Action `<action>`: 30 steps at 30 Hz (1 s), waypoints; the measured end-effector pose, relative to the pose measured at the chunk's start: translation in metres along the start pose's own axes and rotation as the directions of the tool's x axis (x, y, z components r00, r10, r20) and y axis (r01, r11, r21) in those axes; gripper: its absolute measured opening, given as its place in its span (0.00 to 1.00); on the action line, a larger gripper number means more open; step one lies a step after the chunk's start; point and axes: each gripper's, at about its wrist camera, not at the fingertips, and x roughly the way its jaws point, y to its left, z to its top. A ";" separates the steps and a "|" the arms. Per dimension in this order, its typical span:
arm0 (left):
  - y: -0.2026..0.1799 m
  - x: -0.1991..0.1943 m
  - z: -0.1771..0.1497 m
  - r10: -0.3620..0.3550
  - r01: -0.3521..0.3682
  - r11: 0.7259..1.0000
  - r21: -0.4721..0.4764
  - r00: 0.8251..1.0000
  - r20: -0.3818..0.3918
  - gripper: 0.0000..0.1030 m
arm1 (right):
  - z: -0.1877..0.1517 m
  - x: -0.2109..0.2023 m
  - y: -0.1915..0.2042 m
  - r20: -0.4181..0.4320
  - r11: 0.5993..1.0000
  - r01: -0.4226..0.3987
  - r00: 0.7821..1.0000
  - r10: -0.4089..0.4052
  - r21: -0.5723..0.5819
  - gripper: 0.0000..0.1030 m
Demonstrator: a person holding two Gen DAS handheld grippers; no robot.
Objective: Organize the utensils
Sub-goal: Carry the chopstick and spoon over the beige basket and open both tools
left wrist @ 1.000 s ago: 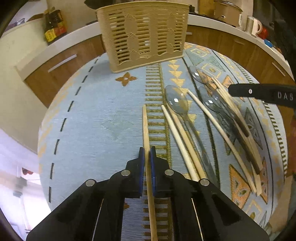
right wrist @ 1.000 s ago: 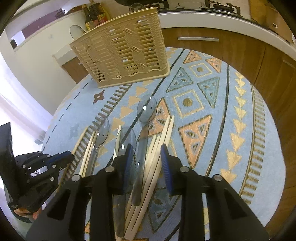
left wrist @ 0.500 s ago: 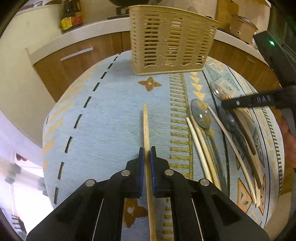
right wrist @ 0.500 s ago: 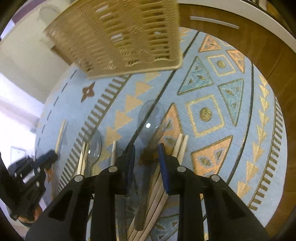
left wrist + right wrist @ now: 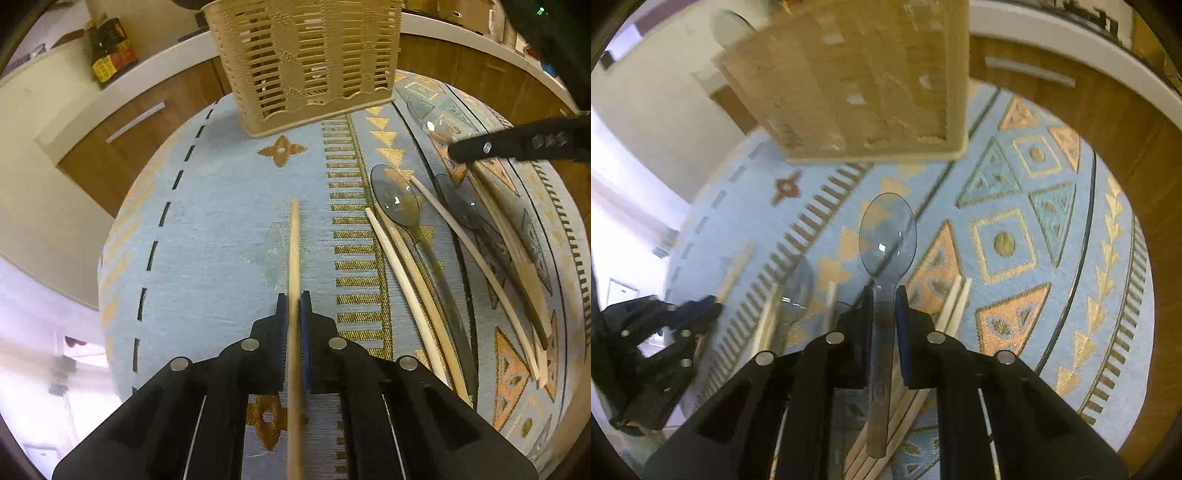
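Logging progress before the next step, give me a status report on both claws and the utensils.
Left claw shut on chopstick. Right claw shut on clear spoon. Basket ahead, path open. More chopsticks and spoons on mat.

basket (image 5: 864, 77) blurred, chopstick (image 5: 294, 424) end cut off

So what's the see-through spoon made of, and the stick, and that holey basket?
The spoon in the right tool looks like clear, glossy plastic: the cloth pattern shows through its bowl, with a bright glint. The chopstick in the left tool seems bare pale wood or bamboo, matte. The basket looks like beige moulded plastic, with neat rows of slots.
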 end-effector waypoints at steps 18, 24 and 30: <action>0.074 -0.144 0.118 -0.164 0.358 0.916 -0.180 0.744 0.648 0.04 | 0.062 -0.125 0.034 0.464 0.983 -0.028 0.879 0.110 -0.179 0.09; 0.089 -0.134 0.170 -0.148 0.402 0.896 -0.187 0.669 0.729 0.04 | 0.109 -0.138 0.030 0.568 0.987 -0.007 0.817 0.099 -0.162 0.09; 0.104 -0.110 0.205 -0.122 0.416 0.886 -0.205 0.636 0.762 0.04 | 0.154 -0.133 0.011 0.627 0.995 -0.017 0.775 0.075 -0.097 0.09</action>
